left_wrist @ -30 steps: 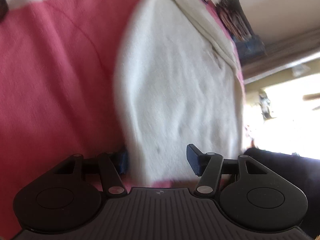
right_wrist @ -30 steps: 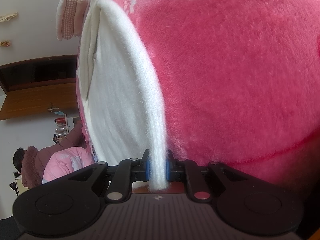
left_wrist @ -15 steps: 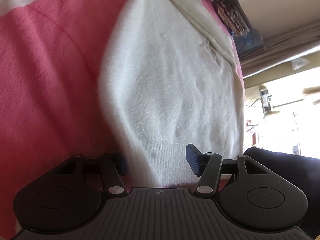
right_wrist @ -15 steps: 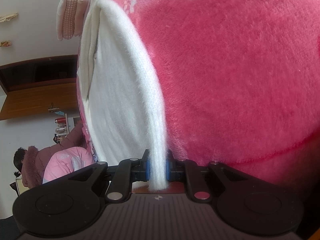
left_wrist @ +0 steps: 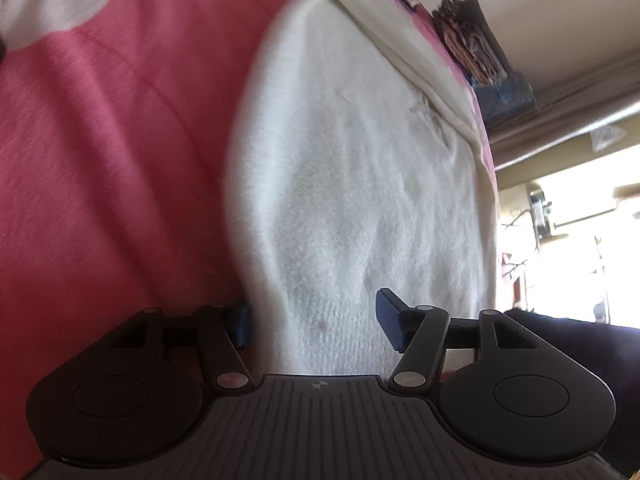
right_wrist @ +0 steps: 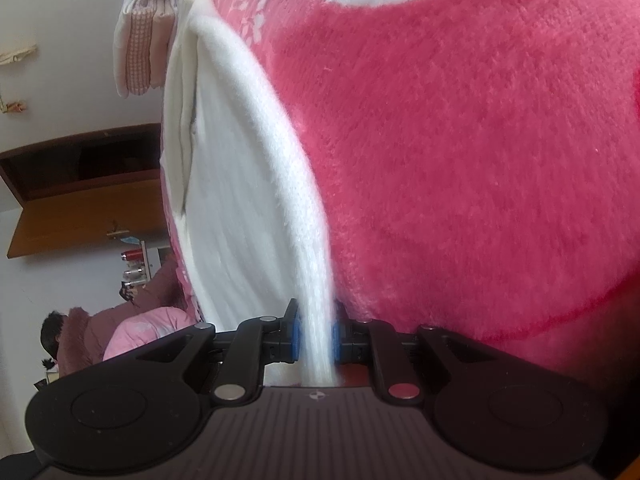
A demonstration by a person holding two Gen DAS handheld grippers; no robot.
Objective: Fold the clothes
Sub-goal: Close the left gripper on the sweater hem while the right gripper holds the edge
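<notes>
The white fleece garment [left_wrist: 360, 184] lay spread on the pink plush blanket [left_wrist: 100, 160], its fuzzy hem end nearest both cameras and a seamed edge running away toward the far side. It looked soft, light and limp, likely to sag and crease wherever it was not supported; the thicker ribbed hem seemed the sensible place to take hold, since the nap there gave the pads something to bite.

The right claw [right_wrist: 314, 340] was nearly closed, its blue pads pinching a narrow fold of the hem [right_wrist: 316, 344] that stood up between them. The left claw [left_wrist: 314, 324] stood about half open, and its jaws had just been opening; the hem lay between the pads, the left pad against the cloth edge, the right one clear of it, so nothing was gripped there.

Folded pink and cream clothes [right_wrist: 140, 52] sat stacked at the blanket's far end. A person in a pink jacket [right_wrist: 100, 336] was in the room beyond.
</notes>
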